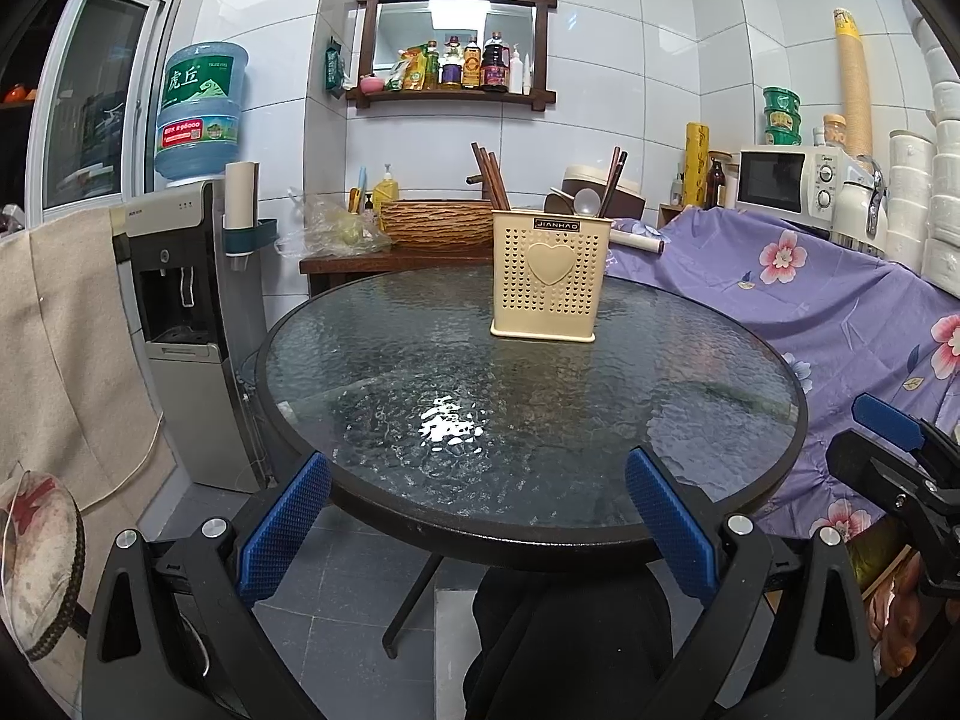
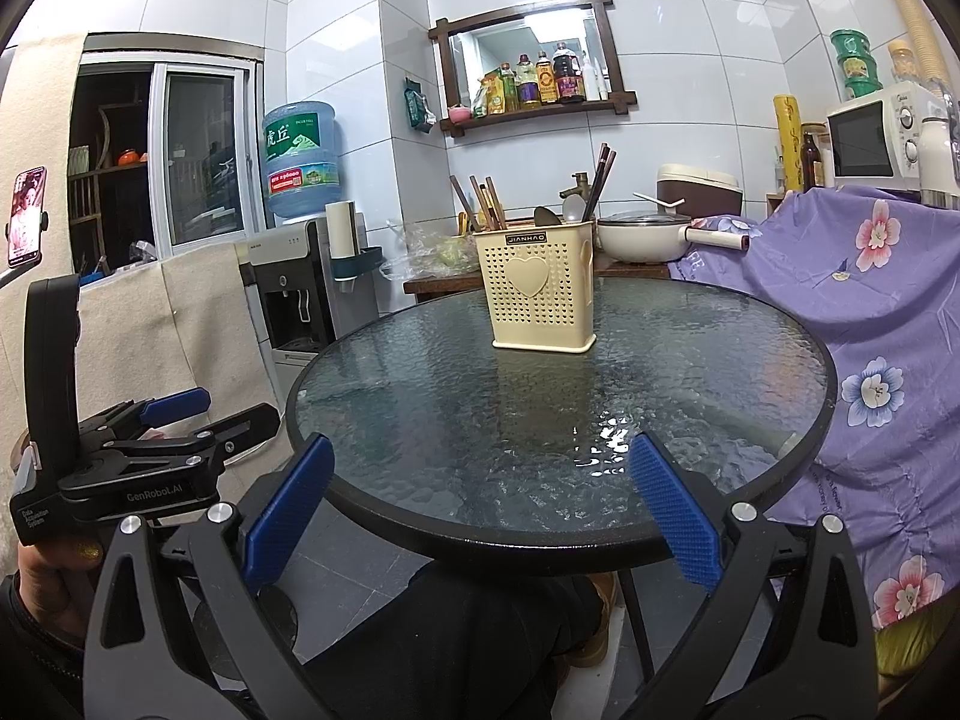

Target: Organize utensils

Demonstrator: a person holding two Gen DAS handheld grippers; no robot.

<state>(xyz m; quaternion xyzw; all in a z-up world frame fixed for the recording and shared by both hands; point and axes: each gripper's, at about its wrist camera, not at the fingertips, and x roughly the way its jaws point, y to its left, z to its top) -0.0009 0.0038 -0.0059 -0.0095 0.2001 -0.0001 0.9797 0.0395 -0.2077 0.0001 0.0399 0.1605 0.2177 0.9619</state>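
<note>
Chopsticks [image 1: 491,175] are standing upright in the left part of the cream utensil holder [image 1: 549,276], fanning out above its rim, and a second dark pair [image 1: 613,180] is leaning in the right part beside two spoons [image 1: 579,203], one dark and one pale, their bowls showing above the rim. I cannot tell how the holder is divided inside. It is perforated, with a raised heart on its front, and is sitting upright on the far half of the round glass table [image 1: 372,360], well apart from both of my tools.

I am holding my left gripper [image 1: 477,531] low at the near edge of the table, its blue pads spread wide and gripping nothing. My right gripper [image 2: 480,516] is hanging in the same way at the near rim, released, with nothing between its fingers; from the left wrist view it is showing at the right edge, over the purple floral cloth [image 1: 810,300].

Behind the table, a woven basket [image 1: 441,222] is sitting on a wooden side table, its contents hidden from me. From the right wrist view, a white lidded pot [image 2: 642,237] is resting there too, just behind the holder. A water bottle [image 1: 198,111] is sitting inverted on the dispenser at the left, and sauce bottles [image 1: 474,63] are lining the wall shelf.
</note>
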